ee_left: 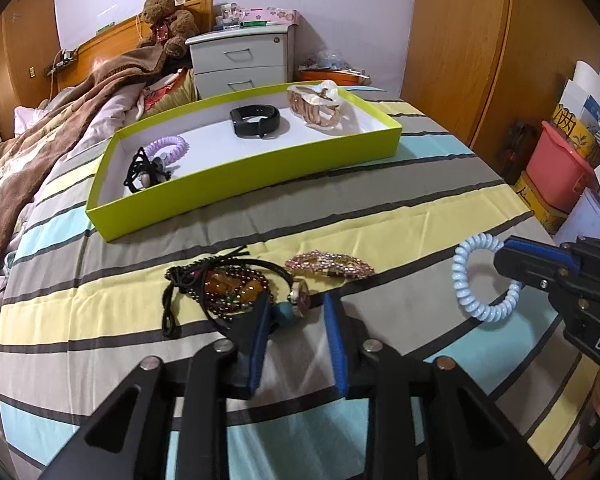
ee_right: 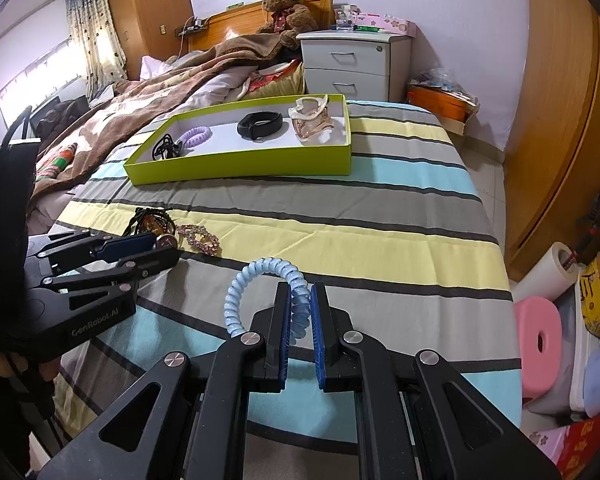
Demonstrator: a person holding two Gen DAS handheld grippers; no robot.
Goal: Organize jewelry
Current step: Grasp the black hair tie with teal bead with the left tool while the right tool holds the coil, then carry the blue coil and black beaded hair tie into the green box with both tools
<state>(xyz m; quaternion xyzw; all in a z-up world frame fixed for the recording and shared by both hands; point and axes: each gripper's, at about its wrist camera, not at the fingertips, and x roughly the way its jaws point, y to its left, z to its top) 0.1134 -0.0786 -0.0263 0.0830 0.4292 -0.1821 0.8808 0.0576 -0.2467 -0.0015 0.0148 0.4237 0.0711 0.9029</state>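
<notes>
A lime-green tray (ee_left: 228,184) (ee_right: 236,168) on the striped bed holds a purple coil tie (ee_left: 168,146), a black band (ee_left: 256,120), a shell hair claw (ee_left: 320,108) and a black ornament (ee_left: 144,170). My right gripper (ee_right: 300,300) (ee_left: 504,260) is shut on a light-blue coil hair tie (ee_right: 256,276) (ee_left: 464,280), held above the bed. My left gripper (ee_left: 296,308) (ee_right: 156,248) is open just above a round charm (ee_left: 300,298) of a dark bead bracelet pile (ee_left: 228,288). A pink rhinestone clip (ee_left: 332,266) (ee_right: 202,238) lies beside the pile.
A brown blanket (ee_right: 140,112) covers the bed's left side. A grey nightstand (ee_right: 352,64) and a teddy bear (ee_right: 284,12) stand behind the tray. Wooden wardrobes (ee_left: 460,40) and boxes, a pink bucket (ee_left: 556,168) and a pink stool (ee_right: 540,344) are at the right.
</notes>
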